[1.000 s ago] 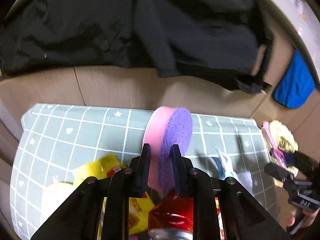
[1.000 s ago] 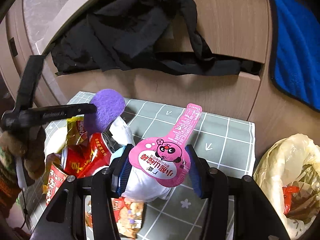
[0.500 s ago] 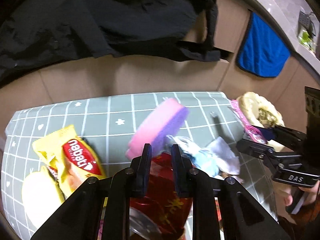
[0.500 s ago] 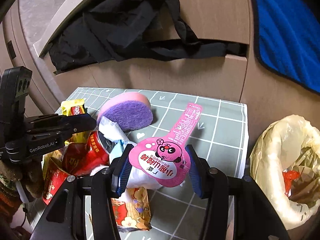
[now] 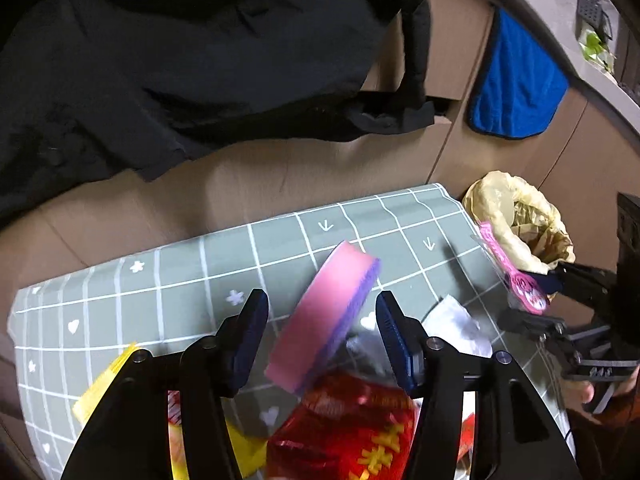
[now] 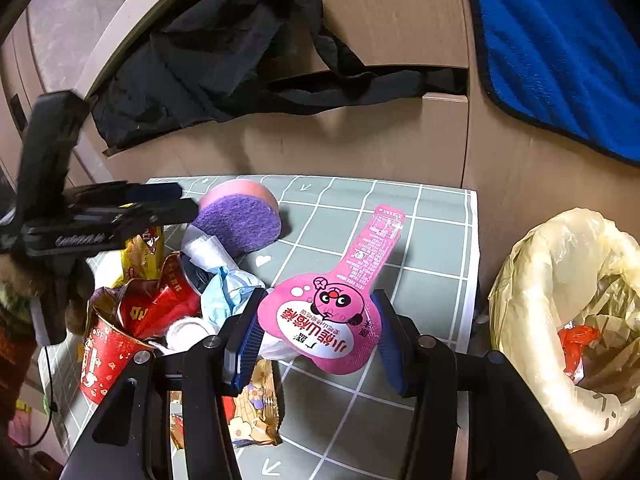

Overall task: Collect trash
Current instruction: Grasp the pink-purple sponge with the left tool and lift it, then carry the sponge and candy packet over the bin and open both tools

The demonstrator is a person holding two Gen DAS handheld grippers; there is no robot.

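The pink pouch (image 6: pixel 320 320) is clamped between the jaws of the right gripper (image 6: pixel 316 330), held above the right part of the gridded mat (image 6: pixel 432 240), with its long neck sticking up and forward. The lined bin (image 6: pixel 560 320) stands just beside the mat's right edge, lower than the counter.

A slip is judged possible: the pouch is thin and glossy, only its round body is gripped, and a quick swing could let it twist out short of the bin. The soft liner could also fold inward if brushed.

The left gripper (image 5: pixel 320 328) has its jaws wide apart around the pink-and-purple sponge (image 5: pixel 324 320), which rests tilted against the pile and appears not to be pinched. The sponge could roll or tip if the pile of red can (image 6: pixel 116 344), tissues (image 6: pixel 224 280) and wrappers is nudged.

Open room lies over the bare mat to the right; cabinet fronts (image 6: pixel 360 140) close off the far side.
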